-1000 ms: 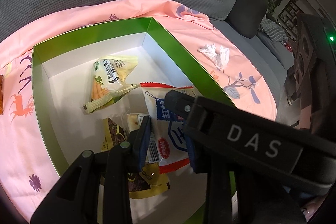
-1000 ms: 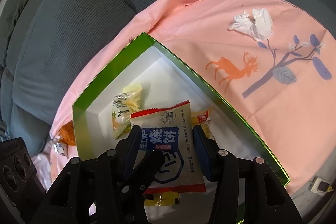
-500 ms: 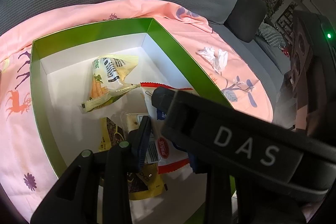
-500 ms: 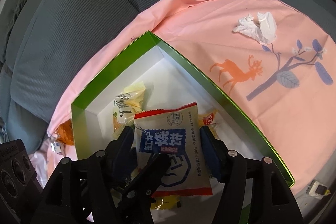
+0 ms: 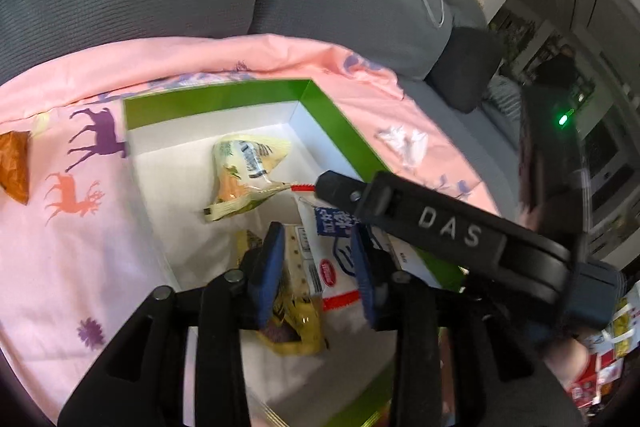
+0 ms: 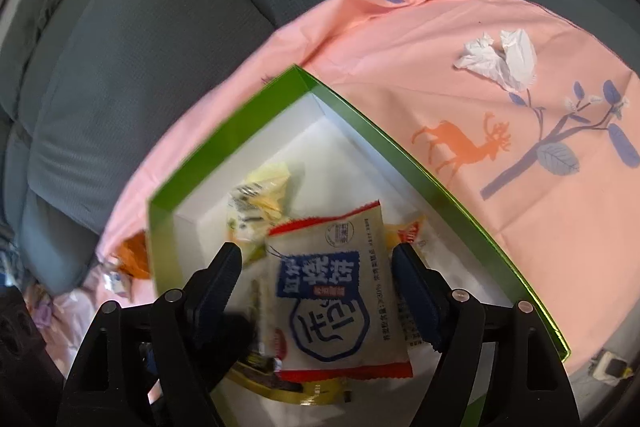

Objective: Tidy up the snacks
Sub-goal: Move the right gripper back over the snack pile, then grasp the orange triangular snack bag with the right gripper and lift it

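While both tongs are hanging wide apart over the green box [image 6: 404, 163], the biscuit packet [image 6: 340, 291] is lying loose inside; fetching that orange snack [image 5: 14, 165] seems next.

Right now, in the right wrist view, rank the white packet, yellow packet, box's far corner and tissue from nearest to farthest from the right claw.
1. White packet: between the fingers of the right claw.
2. Yellow packet: ahead, slightly left, inside the box.
3. Box's far corner: beyond the yellow packet.
4. Tissue: far right, on the pink cloth.
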Demonstrator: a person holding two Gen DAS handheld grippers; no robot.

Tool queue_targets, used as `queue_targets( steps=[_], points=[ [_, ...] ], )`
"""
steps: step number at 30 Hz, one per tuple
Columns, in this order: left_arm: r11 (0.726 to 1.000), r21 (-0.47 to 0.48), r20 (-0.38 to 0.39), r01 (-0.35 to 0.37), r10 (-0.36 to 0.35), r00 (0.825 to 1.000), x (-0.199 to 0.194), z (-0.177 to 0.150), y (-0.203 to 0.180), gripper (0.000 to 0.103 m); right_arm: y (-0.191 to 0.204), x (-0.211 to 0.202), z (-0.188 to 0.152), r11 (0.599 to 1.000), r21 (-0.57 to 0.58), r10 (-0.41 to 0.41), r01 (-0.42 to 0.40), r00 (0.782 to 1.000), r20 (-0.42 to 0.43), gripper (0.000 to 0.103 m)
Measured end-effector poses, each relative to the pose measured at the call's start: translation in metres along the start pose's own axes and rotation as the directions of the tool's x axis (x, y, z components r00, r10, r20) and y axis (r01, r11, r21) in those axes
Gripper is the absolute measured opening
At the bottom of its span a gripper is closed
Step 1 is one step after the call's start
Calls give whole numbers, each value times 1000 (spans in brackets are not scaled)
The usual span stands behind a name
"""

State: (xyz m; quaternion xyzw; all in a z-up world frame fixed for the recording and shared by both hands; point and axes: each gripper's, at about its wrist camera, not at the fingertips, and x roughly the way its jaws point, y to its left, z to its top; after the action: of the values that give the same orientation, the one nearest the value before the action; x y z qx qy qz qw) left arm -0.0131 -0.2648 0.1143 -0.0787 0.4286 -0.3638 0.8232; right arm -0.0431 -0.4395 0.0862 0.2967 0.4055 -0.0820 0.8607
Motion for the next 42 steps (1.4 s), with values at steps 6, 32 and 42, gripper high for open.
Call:
queue_targets(
  steps=[6,32,42],
  points=[
    [998,-27,86,-57,60,995,-59,-5,24,55,21,-20,-4,996,-66,63,-57,993,102,82],
    [797,-436,57,-418,487,871,-179,-86,259,85,188,25,-92,890,-446,159,-93,981,113,92],
    [735,-484,7,-474,545,838,-196,-95,285,85,211,74,-117,901,-408,126,-145,989,-72,92]
  ],
)
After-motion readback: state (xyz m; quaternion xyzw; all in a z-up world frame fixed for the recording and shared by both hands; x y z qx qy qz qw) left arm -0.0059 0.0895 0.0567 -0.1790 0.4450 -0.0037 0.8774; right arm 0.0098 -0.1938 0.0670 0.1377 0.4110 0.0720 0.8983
